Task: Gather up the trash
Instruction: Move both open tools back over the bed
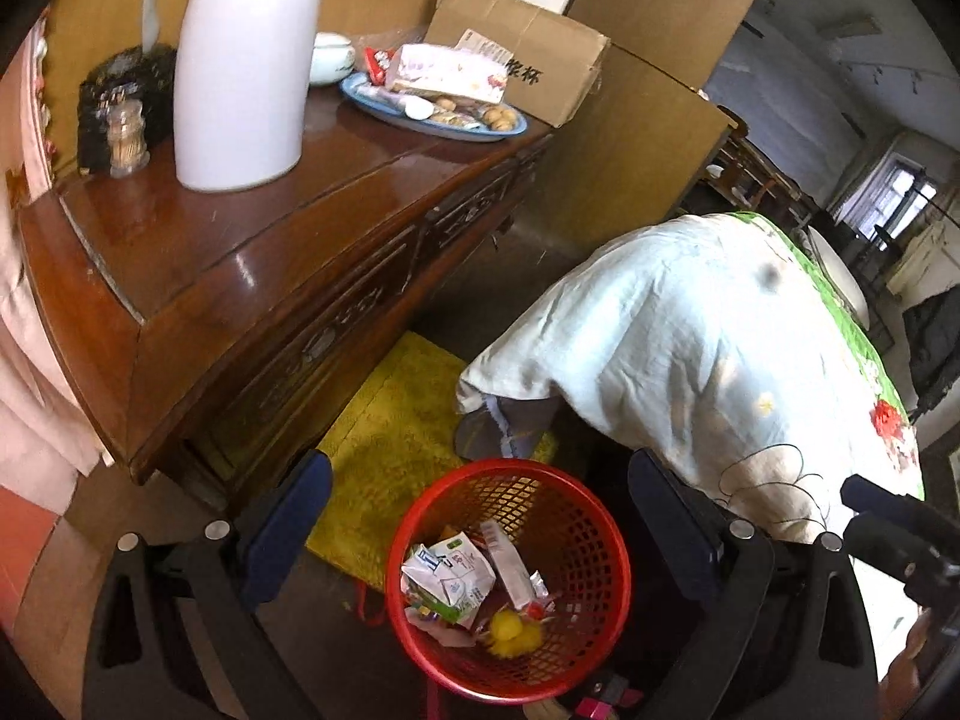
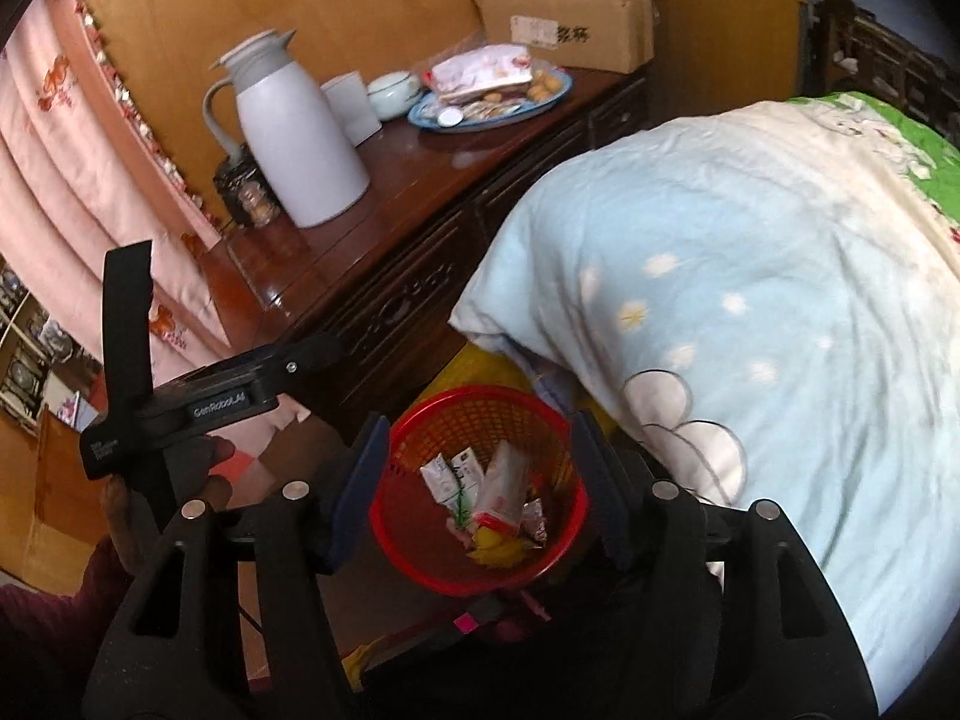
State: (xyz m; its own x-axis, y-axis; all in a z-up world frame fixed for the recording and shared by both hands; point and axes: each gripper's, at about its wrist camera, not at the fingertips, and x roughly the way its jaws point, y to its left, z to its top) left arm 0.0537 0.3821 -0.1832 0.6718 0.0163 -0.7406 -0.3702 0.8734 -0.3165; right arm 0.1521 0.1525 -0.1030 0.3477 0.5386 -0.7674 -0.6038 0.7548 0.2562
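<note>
A red mesh trash basket [image 1: 576, 516] stands on the floor between a wooden cabinet and a bed; it also shows in the right wrist view [image 2: 420, 564]. It holds white wrappers [image 1: 450, 579], a long packet [image 2: 501, 489] and something yellow [image 1: 510, 627]. My left gripper [image 1: 480, 516] is open and empty above the basket. My right gripper [image 2: 480, 468] is open and empty above it too. The left gripper's body [image 2: 204, 396] shows at the left of the right wrist view.
The wooden cabinet [image 1: 240, 252] carries a white thermos jug [image 1: 246, 72], a blue plate of snacks and packets [image 1: 432, 102], a cardboard box [image 1: 534, 54] and a toothpick jar [image 1: 127, 141]. A quilt-covered bed [image 1: 690, 348] is at the right. A yellow mat [image 1: 390, 420] lies on the floor.
</note>
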